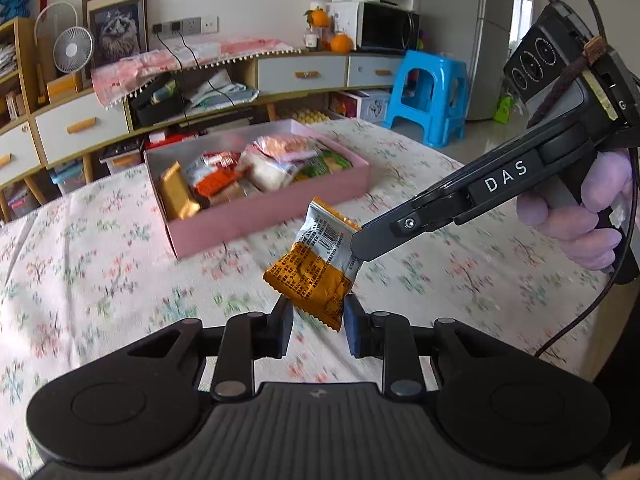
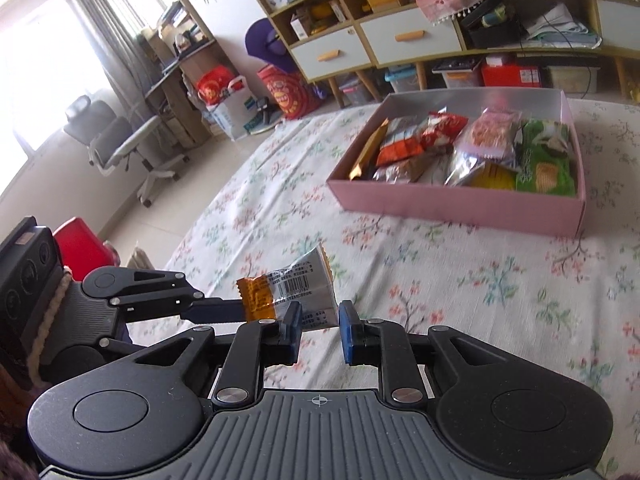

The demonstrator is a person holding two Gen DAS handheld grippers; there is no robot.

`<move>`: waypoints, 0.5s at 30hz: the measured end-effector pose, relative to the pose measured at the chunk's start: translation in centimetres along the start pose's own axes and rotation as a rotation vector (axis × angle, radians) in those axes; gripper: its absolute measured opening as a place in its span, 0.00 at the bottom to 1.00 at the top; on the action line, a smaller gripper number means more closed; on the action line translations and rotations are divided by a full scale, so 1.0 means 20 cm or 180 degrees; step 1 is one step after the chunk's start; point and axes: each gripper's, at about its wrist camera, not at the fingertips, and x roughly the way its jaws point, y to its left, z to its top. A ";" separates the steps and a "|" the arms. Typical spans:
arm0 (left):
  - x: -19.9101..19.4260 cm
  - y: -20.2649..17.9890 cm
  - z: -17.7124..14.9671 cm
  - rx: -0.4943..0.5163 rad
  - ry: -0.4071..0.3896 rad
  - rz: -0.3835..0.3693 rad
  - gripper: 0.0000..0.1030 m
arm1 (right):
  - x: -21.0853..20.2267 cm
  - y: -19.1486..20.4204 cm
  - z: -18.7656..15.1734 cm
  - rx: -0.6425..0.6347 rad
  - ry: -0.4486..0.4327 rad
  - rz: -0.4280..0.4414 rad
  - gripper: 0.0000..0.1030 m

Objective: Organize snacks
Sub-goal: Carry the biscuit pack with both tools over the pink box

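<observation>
- Packet [image 1: 316, 264], a crinkly foil pouch in orange and silver with serrated ends, hung in the air just short of the box [image 1: 256, 216], above the cloth.
- Left gripper [image 1: 319, 330] pinched its orange end; right gripper [image 2: 319, 330] clamped its silver end.
- Step, as I judged: carrying it to the box; next it needs lifting over the near wall, then both grips released.
- Box was pink card, shallow, nearly full of glossy packets.
- Cloth [image 1: 100, 248] under the box was floral and soft.
</observation>
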 end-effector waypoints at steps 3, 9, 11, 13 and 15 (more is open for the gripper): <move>0.07 0.05 0.04 -0.0036 -0.0043 0.0002 0.24 | 0.03 -0.08 0.07 0.0100 -0.0084 0.0052 0.19; 0.17 0.12 0.17 -0.0072 -0.0125 0.0054 0.24 | 0.09 -0.21 0.22 0.0255 -0.0227 0.0018 0.19; 0.20 0.15 0.19 -0.0147 -0.0158 0.0058 0.24 | 0.11 -0.25 0.27 0.0324 -0.0286 0.0010 0.19; 0.23 0.16 0.22 -0.0199 -0.0170 0.0071 0.24 | 0.12 -0.29 0.31 0.0385 -0.0339 -0.0015 0.19; 0.26 0.18 0.23 -0.0243 -0.0175 0.0101 0.24 | 0.14 -0.32 0.34 0.0459 -0.0383 -0.0048 0.19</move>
